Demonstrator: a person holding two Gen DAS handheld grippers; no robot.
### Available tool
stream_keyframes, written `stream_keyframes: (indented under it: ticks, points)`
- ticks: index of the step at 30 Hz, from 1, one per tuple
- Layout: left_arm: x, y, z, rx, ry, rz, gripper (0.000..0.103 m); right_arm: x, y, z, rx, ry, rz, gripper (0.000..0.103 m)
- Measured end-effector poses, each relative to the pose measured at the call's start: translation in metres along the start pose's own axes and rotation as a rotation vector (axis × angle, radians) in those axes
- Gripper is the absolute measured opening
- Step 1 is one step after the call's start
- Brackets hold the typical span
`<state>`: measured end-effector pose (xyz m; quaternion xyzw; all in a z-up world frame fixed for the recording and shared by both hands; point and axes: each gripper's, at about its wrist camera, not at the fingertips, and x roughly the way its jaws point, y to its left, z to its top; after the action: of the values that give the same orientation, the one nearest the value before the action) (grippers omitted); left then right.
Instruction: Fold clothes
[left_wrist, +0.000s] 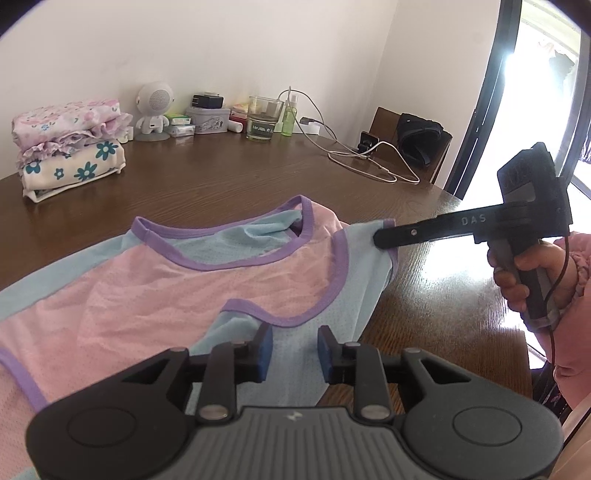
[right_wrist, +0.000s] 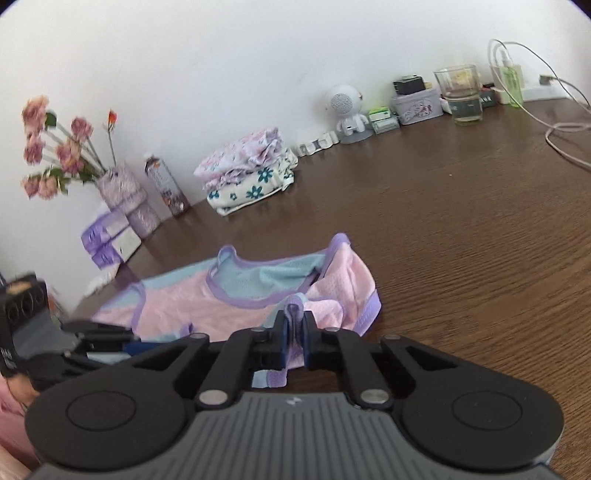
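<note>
Step in hand: securing the shoulder corners of the pink-and-blue mesh vest with purple trim (left_wrist: 155, 295), which lies flat on the near part of the dark wooden bench (left_wrist: 258, 177).

The left gripper (left_wrist: 294, 349) hovers over a blue strap, jaws apart, gripping nothing. The right gripper (right_wrist: 294, 339) is clamped on the purple-trimmed shoulder edge.

Next move, by judgement: close the left gripper on its strap, then fold both corners across the vest. Beyond, a stack of folded floral garments (left_wrist: 70, 147) sits against the far wall.

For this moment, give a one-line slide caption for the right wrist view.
Right gripper pinches the pink and blue top by its purple edge on the brown table.
</note>
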<state>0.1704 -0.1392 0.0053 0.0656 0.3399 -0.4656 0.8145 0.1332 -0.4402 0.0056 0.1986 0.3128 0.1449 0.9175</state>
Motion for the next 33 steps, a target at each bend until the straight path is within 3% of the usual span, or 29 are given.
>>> stream_keyframes:
  ticks: [6,7,9,10,12,16,20,23,28,33]
  points:
    - [-0.001,0.0,-0.002,-0.005,-0.004,-0.004,0.026,0.009,-0.016,-0.008,0.048,0.05,-0.058,0.011]
    - [-0.001,0.001,-0.002,-0.008,-0.005,-0.007,0.026,0.007,-0.015,-0.008,0.045,0.041,-0.067,0.014]
    - [-0.002,0.002,-0.003,-0.011,-0.008,-0.01,0.027,0.0,-0.014,-0.007,0.039,0.021,-0.085,0.033]
    - [-0.002,0.002,-0.003,-0.012,-0.01,-0.01,0.027,-0.005,-0.014,-0.007,0.035,0.007,-0.092,0.034]
    - [-0.002,0.003,-0.004,-0.014,-0.012,-0.012,0.027,-0.018,-0.008,-0.006,0.014,-0.04,-0.109,0.034]
    - [-0.002,0.002,-0.005,-0.011,-0.019,-0.007,0.027,-0.035,0.029,-0.008,-0.158,-0.12,-0.122,0.034]
    - [-0.002,0.001,-0.007,-0.007,-0.029,-0.001,0.027,-0.009,0.071,-0.018,-0.339,-0.027,-0.082,0.019]
    - [-0.002,0.0,-0.008,-0.01,-0.036,0.001,0.027,0.016,0.08,-0.028,-0.411,0.032,-0.161,0.019]
    - [-0.003,0.0,-0.01,-0.01,-0.048,0.003,0.027,0.022,0.061,-0.033,-0.367,0.047,-0.218,0.019]
    - [-0.005,0.001,-0.01,-0.026,-0.059,0.011,0.03,0.014,0.054,-0.033,-0.316,0.041,-0.192,0.019]
